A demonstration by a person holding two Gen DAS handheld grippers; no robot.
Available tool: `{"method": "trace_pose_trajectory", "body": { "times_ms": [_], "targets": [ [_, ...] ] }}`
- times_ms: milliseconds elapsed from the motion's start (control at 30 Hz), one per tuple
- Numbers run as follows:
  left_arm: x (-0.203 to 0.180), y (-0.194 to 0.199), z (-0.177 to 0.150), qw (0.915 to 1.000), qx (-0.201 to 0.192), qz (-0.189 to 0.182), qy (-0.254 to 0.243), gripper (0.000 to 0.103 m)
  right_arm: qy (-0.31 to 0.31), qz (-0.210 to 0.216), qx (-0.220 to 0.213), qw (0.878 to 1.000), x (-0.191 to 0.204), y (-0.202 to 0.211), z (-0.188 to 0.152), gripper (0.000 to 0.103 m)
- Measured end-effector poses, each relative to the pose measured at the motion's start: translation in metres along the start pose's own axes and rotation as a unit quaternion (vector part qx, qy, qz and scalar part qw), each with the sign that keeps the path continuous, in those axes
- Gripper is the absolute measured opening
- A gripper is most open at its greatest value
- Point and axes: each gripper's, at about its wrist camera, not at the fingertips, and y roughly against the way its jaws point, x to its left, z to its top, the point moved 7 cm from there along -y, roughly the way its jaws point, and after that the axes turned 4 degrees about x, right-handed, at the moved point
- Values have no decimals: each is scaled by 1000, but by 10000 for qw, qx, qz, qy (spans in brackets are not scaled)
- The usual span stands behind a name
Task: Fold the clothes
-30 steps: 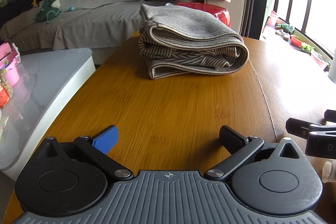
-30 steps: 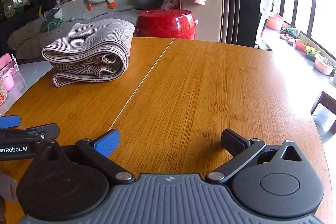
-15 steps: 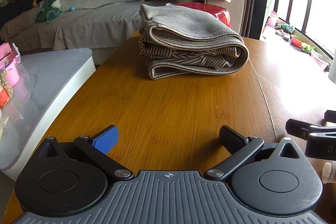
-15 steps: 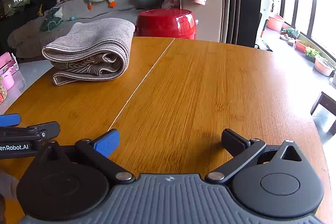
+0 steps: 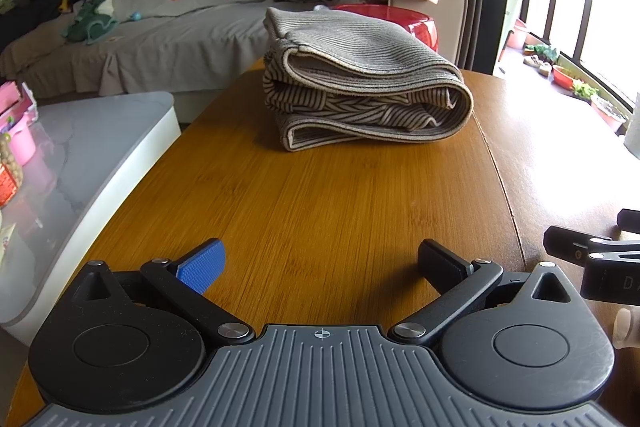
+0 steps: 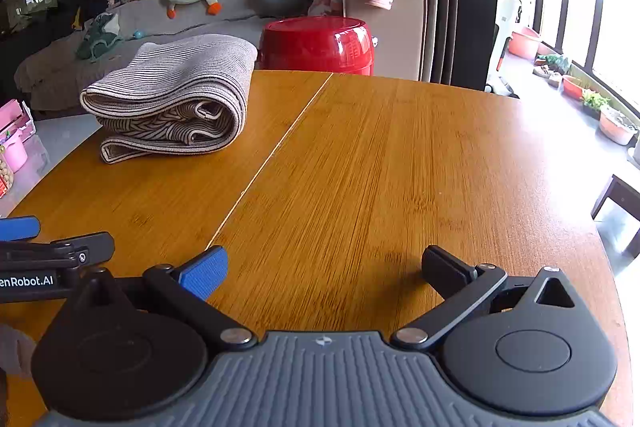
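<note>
A grey-beige striped garment [image 5: 360,87] lies folded in a thick bundle at the far left part of the wooden table [image 5: 320,203]; it also shows in the right wrist view [image 6: 172,99]. My left gripper [image 5: 320,263] is open and empty, low over the table's near side, well short of the bundle. My right gripper [image 6: 324,267] is open and empty, beside it to the right, over bare wood. Each gripper's tip shows at the edge of the other's view.
A red round stool [image 6: 318,45] stands behind the table's far edge. A white marble side table [image 5: 80,155] with pink items sits left. A grey sofa [image 5: 160,27] with plush toys is beyond. Plant pots [image 6: 612,123] line the window at right.
</note>
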Motion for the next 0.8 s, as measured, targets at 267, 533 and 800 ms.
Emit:
{"method": "trace_pose_trajectory", "body": {
  "times_ms": [267, 533, 800],
  "targets": [
    [0, 0, 0, 10000, -3, -4, 3, 103, 0, 0, 0, 10000, 0, 0, 0, 103],
    [0, 0, 0, 10000, 18, -26, -23, 103, 2, 0, 0, 10000, 0, 0, 0, 103],
    [-1, -1, 1, 10000, 3, -14, -19, 103, 9, -4, 1, 10000, 0, 0, 0, 103]
  ]
}}
